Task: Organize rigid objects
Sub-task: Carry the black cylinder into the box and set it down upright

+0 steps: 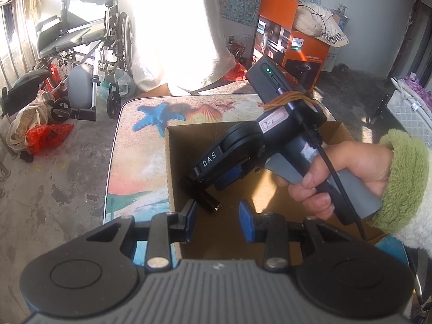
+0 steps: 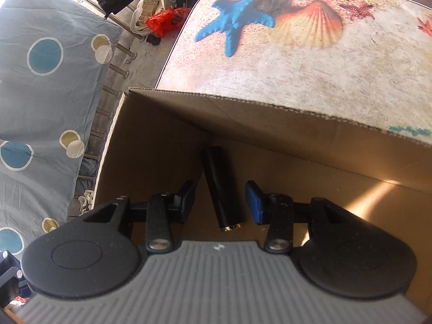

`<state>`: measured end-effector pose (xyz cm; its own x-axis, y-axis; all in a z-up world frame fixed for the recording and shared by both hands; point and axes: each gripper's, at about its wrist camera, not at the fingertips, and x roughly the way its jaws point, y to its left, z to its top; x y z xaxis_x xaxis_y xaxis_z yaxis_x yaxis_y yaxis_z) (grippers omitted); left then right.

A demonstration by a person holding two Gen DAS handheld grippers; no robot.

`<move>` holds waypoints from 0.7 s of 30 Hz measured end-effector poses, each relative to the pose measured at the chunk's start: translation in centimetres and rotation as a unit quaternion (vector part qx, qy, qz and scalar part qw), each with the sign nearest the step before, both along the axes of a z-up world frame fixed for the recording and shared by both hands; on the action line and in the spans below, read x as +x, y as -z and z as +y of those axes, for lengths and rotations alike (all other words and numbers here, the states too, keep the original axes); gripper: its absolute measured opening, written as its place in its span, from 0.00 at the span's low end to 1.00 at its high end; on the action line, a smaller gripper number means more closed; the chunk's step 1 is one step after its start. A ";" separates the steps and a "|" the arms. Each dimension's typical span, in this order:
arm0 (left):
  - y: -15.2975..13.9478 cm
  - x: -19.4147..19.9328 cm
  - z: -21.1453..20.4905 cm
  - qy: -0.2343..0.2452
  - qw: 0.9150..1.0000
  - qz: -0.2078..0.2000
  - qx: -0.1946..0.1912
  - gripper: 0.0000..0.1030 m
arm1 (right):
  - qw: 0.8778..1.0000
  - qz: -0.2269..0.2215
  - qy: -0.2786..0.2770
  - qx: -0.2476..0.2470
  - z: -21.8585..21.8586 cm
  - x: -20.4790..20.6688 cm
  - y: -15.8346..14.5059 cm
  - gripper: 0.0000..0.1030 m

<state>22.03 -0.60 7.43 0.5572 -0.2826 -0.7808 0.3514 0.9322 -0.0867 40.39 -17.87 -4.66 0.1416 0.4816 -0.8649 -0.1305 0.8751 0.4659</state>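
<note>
— Right hand-held gripper (image 2: 220, 199) first: our jaws stand apart inside the cardboard box (image 2: 297, 124), and the black cylinder (image 2: 220, 189) lies between the pads, touching neither as far as we can tell. So it is released, with nothing grasped.

— And the cylinder rests on the box floor, near the far left corner, its brass-tipped end towards us?

— Yes. Our left hand-held gripper (image 1: 217, 217) hangs over the near edge of the same box, jaws parted too, holding nothing.

— Then what can go wrong for us here?

— We judge the main risk is the withdrawal. A pad passing close to the cylinder could clip it and set it rolling, since it is round and lies loose on smooth cardboard.

— Could the box itself shift?

— Likely, if we catch its wall on the way out. It looks light, nearly empty, and it sits on the counter (image 2: 310, 64) near the edge on the bed (image 2: 48, 81) side. A snag there might drag it towards that edge.

— And the two tools?

— They are near each other over one box, so a hasty lift could knock them together.
</note>
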 end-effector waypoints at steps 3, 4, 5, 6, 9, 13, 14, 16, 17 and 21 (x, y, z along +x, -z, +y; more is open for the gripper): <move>-0.4 -0.5 0.4 -0.003 1.000 -0.008 -0.003 0.36 | 1.000 0.001 -0.014 -0.021 0.8 -0.6 0.2 0.38; -0.5 -0.6 0.5 -0.005 1.000 -0.009 -0.004 0.36 | 1.000 0.005 -0.016 -0.026 1.1 -0.6 0.5 0.35; -0.5 -0.7 0.7 -0.007 1.000 -0.008 -0.006 0.36 | 0.999 0.009 -0.015 -0.029 1.3 -0.6 0.8 0.30; -0.5 -0.8 0.9 -0.009 1.000 -0.007 -0.008 0.36 | 0.999 0.011 -0.011 -0.034 1.4 -0.7 1.1 0.26; -0.5 -1.1 1.3 -0.013 1.000 -0.006 -0.012 0.36 | 0.999 0.020 0.024 -0.027 1.1 -0.3 1.2 0.22; -0.6 -1.7 1.9 -0.016 1.000 -0.008 -0.018 0.36 | 0.997 0.036 0.066 0.006 0.6 -0.1 1.7 0.23; -0.7 -1.9 2.0 -0.017 1.000 -0.010 -0.020 0.36 | 0.997 0.036 0.070 0.018 0.5 -0.2 1.7 0.23; -0.8 -2.3 2.4 -0.021 0.999 -0.015 -0.023 0.39 | 0.997 0.031 0.071 0.024 0.6 -0.5 1.2 0.25; -0.9 -2.5 2.6 -0.023 0.999 -0.018 -0.024 0.40 | 0.997 0.027 0.069 0.027 0.5 -0.7 0.7 0.29; -0.9 -3.5 3.5 -0.030 0.998 -0.024 -0.039 0.43 | 0.997 0.000 0.071 0.029 -1.2 -1.8 -2.5 0.40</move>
